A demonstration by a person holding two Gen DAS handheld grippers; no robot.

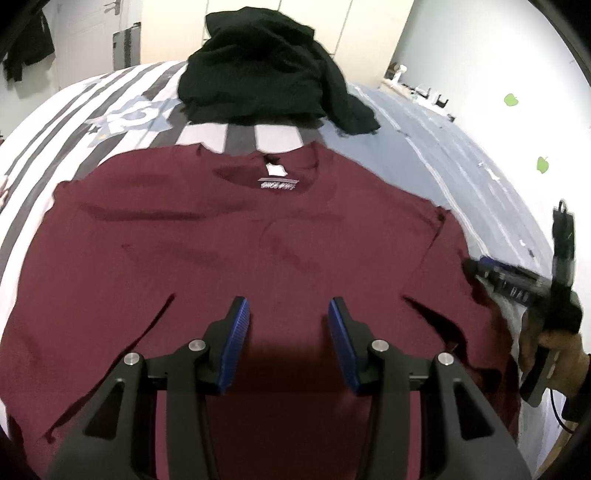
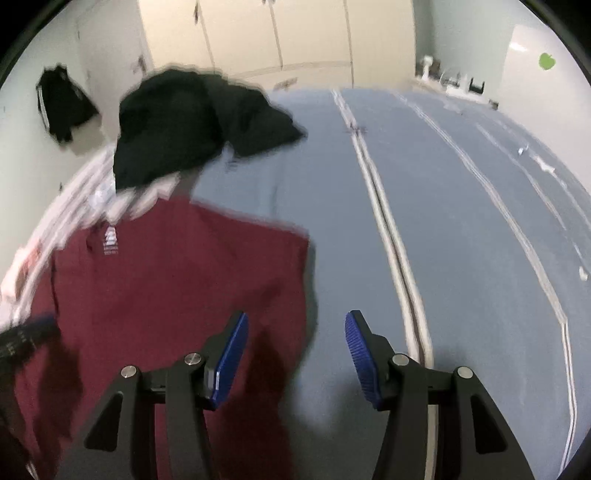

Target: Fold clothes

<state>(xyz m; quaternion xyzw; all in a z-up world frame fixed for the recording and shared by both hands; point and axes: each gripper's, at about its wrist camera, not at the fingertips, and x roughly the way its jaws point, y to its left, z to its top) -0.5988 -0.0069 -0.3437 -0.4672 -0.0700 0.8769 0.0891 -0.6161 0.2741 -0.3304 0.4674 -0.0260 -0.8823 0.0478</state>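
A maroon T-shirt (image 1: 258,251) lies spread flat on the bed, its neck label (image 1: 276,170) at the far end. My left gripper (image 1: 288,306) hovers over the shirt's lower middle, open, with nothing between its blue pads. My right gripper (image 2: 297,321) hangs over the shirt's (image 2: 166,280) right edge, also open and holding nothing. In the left wrist view the right gripper (image 1: 476,269) shows blurred at the shirt's right sleeve, held by a hand (image 1: 554,343). The right wrist view is smeared by motion.
A pile of black clothes (image 1: 266,70) sits on the bed beyond the shirt's collar. The striped duvet (image 1: 74,122) covers the left, and a blue sheet (image 2: 443,221) stretches to the right. Cupboards (image 2: 277,33) and a wall stand behind the bed.
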